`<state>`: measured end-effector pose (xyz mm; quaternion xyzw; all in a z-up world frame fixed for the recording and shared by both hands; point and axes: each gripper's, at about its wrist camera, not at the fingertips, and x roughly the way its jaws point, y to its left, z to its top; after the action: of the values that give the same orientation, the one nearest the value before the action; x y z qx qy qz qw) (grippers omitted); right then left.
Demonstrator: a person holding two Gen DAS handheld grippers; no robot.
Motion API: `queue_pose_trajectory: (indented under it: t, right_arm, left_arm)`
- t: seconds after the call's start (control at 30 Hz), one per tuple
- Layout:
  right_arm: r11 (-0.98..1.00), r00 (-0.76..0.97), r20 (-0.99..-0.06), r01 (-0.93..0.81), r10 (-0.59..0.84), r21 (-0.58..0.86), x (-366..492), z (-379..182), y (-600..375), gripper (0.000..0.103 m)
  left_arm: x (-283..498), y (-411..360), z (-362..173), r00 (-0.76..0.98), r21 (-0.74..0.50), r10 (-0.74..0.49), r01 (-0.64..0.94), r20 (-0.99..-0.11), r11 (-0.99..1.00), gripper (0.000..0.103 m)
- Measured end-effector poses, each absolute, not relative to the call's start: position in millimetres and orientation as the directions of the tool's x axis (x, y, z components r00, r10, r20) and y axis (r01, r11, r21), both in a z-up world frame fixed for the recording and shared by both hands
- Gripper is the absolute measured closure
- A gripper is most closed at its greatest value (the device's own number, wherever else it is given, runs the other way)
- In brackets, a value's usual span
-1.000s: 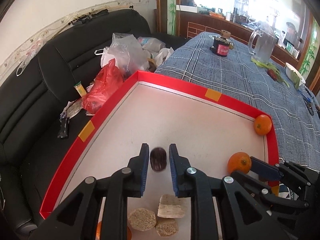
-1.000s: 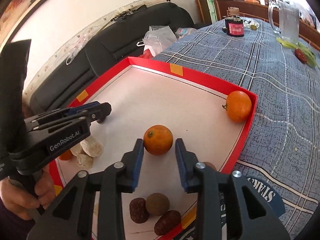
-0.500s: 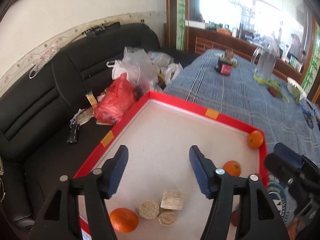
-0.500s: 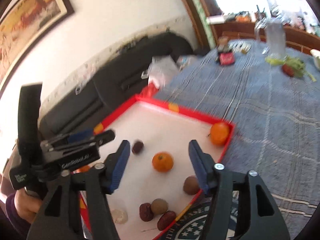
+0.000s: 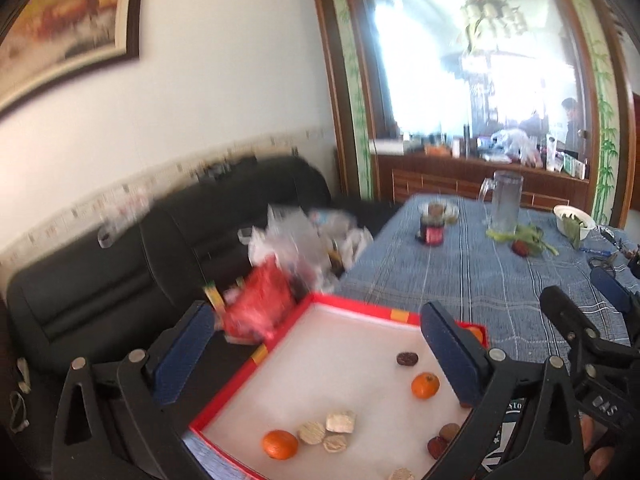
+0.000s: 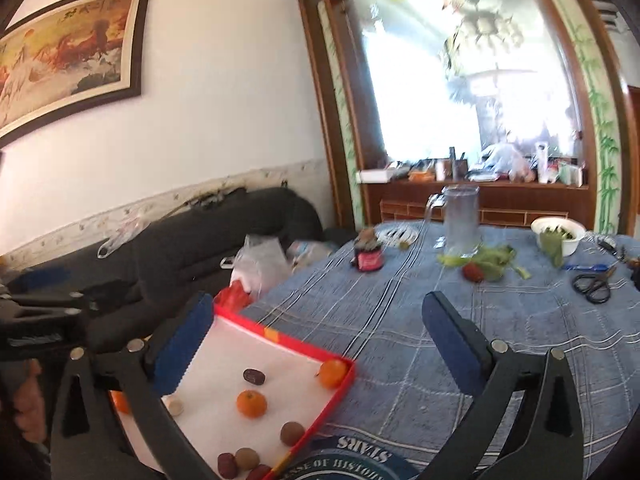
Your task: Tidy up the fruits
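Observation:
A red-rimmed white tray (image 5: 352,303) (image 6: 304,347) lies on the table's near corner. It holds oranges (image 5: 425,385) (image 5: 279,444) (image 6: 251,403) (image 6: 333,372), a dark date (image 5: 407,358) (image 6: 254,376), pale dried slices (image 5: 340,421) and brown and dark red fruits (image 6: 292,433) (image 6: 227,465). My left gripper (image 5: 316,354) is open and empty, high above the tray. My right gripper (image 6: 316,346) is open and empty, high above the tray's right side. The left gripper's body shows at the left edge of the right wrist view (image 6: 44,328).
A blue checked tablecloth (image 6: 460,320) covers the table. On it stand a glass pitcher (image 6: 460,216), a dark jar (image 6: 368,256), greens with a red fruit (image 6: 474,272), a white bowl (image 6: 558,234) and scissors (image 6: 592,288). A black sofa (image 5: 160,248) with bags (image 5: 264,304) lies left.
Both grippers opened wide, let go of the date and the orange, and rose well away from the tray. The date and orange now lie in the tray.

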<state>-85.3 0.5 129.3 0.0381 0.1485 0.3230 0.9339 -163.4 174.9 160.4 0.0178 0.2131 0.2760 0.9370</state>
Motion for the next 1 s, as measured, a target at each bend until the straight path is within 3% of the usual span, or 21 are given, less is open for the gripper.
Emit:
queue_pose_trajectory:
  t: [0.13, 0.33, 0.6, 0.83, 1.0]
  right_arm:
    - [0.8, 0.747, -0.285, -0.556, 0.601, 0.228, -86, 129, -12, 0.0]
    - [0.821, 0.763, -0.305, -0.509, 0.57, 0.26, -100, 123, -32, 0.0]
    - [0.823, 0.775, -0.278, -0.533, 0.568, 0.194, -134, 125, -30, 0.0]
    - [0.817, 0.786, -0.25, -0.575, 0.566, 0.041, -158, 121, -7, 0.0]
    - [0.806, 0.775, -0.258, -0.591, 0.577, 0.027, -161, 117, -2, 0.0]
  left_arm:
    - [-177, 166, 170, 0.781, 0.174, 0.535, -0.506, -0.323, 0.845, 0.0]
    - [-179, 168, 166, 0.794, 0.136, 0.501, -0.486, -0.344, 0.864, 0.0]
    - [-180, 176, 157, 0.797, 0.084, 0.467, -0.474, -0.383, 0.877, 0.0]
    - [-182, 186, 148, 0.784, 0.049, 0.466, -0.491, -0.41, 0.87, 0.0]
    - [-178, 194, 140, 0.761, 0.028, 0.467, -0.511, -0.451, 0.859, 0.0]
